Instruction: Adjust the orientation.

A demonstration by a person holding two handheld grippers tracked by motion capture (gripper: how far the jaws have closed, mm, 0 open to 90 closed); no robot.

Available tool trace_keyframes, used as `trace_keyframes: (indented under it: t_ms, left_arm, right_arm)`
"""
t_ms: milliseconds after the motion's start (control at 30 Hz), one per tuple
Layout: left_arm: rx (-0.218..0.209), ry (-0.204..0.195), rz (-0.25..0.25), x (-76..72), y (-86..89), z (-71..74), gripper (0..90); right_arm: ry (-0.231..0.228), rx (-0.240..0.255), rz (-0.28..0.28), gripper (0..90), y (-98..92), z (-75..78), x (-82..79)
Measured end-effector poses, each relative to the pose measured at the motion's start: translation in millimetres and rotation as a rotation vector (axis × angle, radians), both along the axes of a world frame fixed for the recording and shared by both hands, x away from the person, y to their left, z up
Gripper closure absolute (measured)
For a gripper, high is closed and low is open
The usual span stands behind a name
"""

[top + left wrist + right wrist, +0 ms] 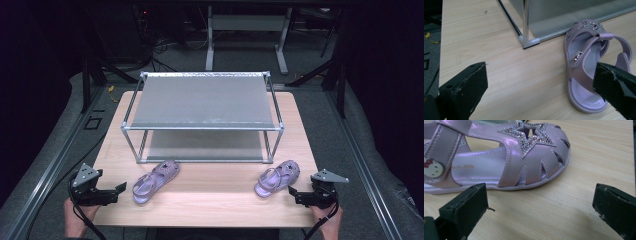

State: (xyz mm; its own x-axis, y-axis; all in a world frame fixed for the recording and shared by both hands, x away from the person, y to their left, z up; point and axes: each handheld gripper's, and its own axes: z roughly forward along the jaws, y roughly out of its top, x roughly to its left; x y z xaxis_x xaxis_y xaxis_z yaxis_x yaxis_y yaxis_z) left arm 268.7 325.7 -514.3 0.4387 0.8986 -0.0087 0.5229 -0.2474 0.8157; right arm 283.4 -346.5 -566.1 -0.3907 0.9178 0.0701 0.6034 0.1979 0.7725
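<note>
Two hands come in from the near edge of the desk point(210, 200). Each hand holds one gripper, so there are two grippers. The left gripper point(119, 190) sits at the near left corner of the desk. Its two black jaws are spread wide and hold nothing. The right gripper point(294, 194) sits at the near right corner. Its jaws are spread wide too, with nothing between them.

Just past the grippers lie two purple sandals. The left sandal point(155, 180) lies flat on the desk, just beside the left gripper. Its long side runs on a slant. Its heel is near and to the left, and its toe points away and to the right, toward the rack. In the left gripper view this sandal point(589, 65) has a strap across the middle with a small silver buckle, and its toe nearly meets the rack's bottom bar.

The right sandal point(277, 178) lies flat near the right gripper. It slants the same way, with its heel near and its toe pointing away and to the right. In the right gripper view its toe point(531, 162) has a sparkly star point(529, 135) on top, and a small cartoon cat badge point(432, 167) sits on the strap.

Behind the sandals stands one shoe rack point(202, 127). It has a silver metal frame and two grey shelves, one up high and one down low. Both shelves are bare.

Past the desk, the floor is dark grey, with some table legs and cables on it.
</note>
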Motion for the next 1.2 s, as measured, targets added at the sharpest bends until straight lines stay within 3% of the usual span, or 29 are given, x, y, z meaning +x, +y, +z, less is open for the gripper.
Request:
trace_keyframes:
  t_ms: [567, 867, 1000, 1200]
  left_arm:
    - [0.017, -0.003, -0.058, -9.1, -29.1, 6.6, 0.0]
    - [0.027, -0.001, -0.105, -8.6, -46.6, 1.3, 0.0]
    - [0.063, 0.011, -0.133, -5.4, -56.3, -11.5, 0.0]
    - [0.053, 0.051, -0.124, -1.4, -62.5, -31.7, 0.0]
  right_arm:
    - [-0.006, -0.005, 0.009, 0.0, 0.1, 0.0, -0.1]
    - [-0.002, -0.013, 0.001, 0.0, 0.8, 0.0, 0.1]
    - [-0.001, -0.013, 0.002, 0.0, 0.8, 0.0, 0.2]
    - [-0.003, -0.011, 0.003, 0.0, 0.5, 0.0, -0.2]
